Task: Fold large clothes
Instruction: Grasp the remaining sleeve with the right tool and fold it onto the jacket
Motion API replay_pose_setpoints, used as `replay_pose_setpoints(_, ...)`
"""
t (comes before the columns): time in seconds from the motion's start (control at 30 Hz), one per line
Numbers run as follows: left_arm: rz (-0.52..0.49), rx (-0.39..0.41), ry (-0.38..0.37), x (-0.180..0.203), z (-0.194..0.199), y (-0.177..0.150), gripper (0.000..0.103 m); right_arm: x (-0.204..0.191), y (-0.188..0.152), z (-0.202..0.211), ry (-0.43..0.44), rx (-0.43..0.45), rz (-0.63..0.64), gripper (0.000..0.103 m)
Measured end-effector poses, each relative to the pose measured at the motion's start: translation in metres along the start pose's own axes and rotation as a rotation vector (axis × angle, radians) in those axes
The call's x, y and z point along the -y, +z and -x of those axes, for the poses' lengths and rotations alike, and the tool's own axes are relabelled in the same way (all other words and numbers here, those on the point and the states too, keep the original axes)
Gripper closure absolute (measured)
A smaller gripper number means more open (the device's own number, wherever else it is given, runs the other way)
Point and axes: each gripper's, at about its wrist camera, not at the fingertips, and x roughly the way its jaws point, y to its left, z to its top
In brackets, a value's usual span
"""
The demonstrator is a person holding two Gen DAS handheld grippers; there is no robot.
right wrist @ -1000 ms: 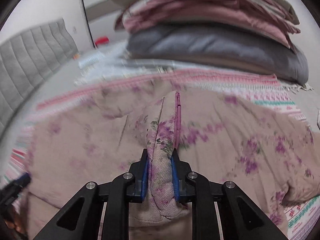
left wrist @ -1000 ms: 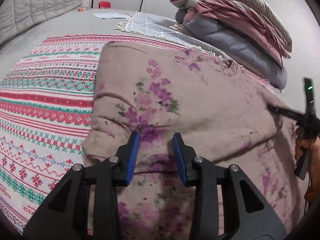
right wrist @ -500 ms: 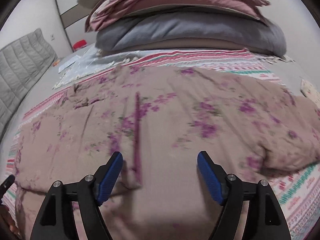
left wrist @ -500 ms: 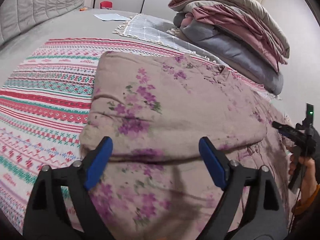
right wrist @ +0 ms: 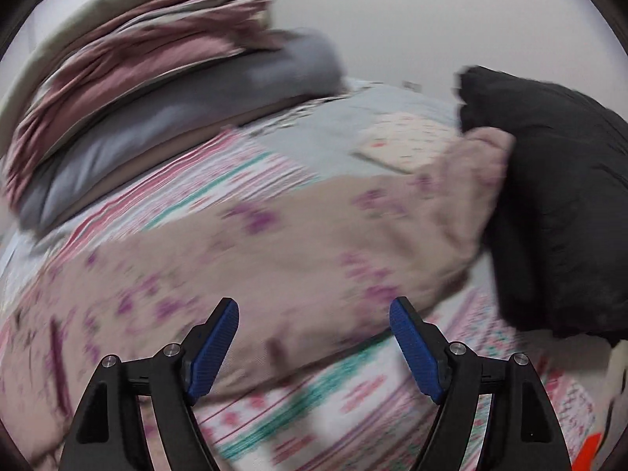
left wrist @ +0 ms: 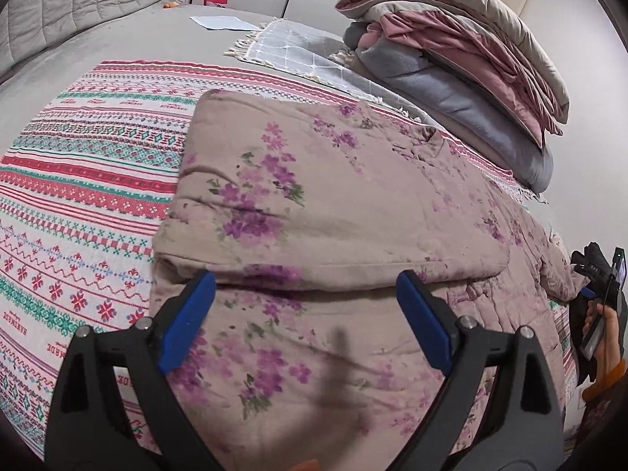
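**Both grippers let go; one fold laid down**

Left wrist view: the left gripper (left wrist: pixel 304 320) hangs with its jaws spread wide and nothing between them. A second ago they stood close together over the garment's folded edge; half a second ago they had already parted, and the spread has not changed since. The floral garment (left wrist: pixel 333 204) lies on the striped blanket (left wrist: pixel 78 196), its upper layer doubled over the lower one, the free edge running across just ahead of the blue pads. The fold looks flat and fairly square on the left side. The right gripper (left wrist: pixel 600 274) shows at the far right edge beside the garment; its jaws cannot be read from here. The pile of bedding (left wrist: pixel 471 59) sits behind, apart from the garment.

Right wrist view: the picture is smeared by motion. The right gripper (right wrist: pixel 314 341) is wide open and empty, where a second ago it pinched a raised ridge of the fabric. The camera has swung right since half a second ago: the garment (right wrist: pixel 294 243) now fills only the left and middle, its end bunched against a black jacket (right wrist: pixel 557 204).

My reading: one fold is finished and released, and the right hand is heading for the garment's unfolded end for the next fold.
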Motion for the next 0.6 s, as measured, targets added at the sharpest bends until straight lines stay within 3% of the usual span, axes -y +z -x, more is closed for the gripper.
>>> replay_pose_setpoints(0.17,-0.009,0.0,0.001,0.003,-0.001,-0.001,0.01,0.056,0.027,-0.025,-0.064,-0.014,-0.159,0.023)
replay_pose_setpoints(0.47,-0.038,-0.034,0.025,0.011,-0.017,-0.007,0.01,0.086,0.026,-0.088,-0.141,-0.114,-0.264,0.024)
replay_pose_setpoints(0.57,-0.047,-0.043,0.034,0.012,-0.022,-0.009,0.01,0.09,0.025,-0.102,-0.135,-0.106,-0.273,0.025)
replay_pose_setpoints(0.6,-0.046,-0.045,0.035,0.012,-0.022,-0.009,0.01,0.087,0.025,-0.101,-0.132,-0.084,-0.262,0.036)
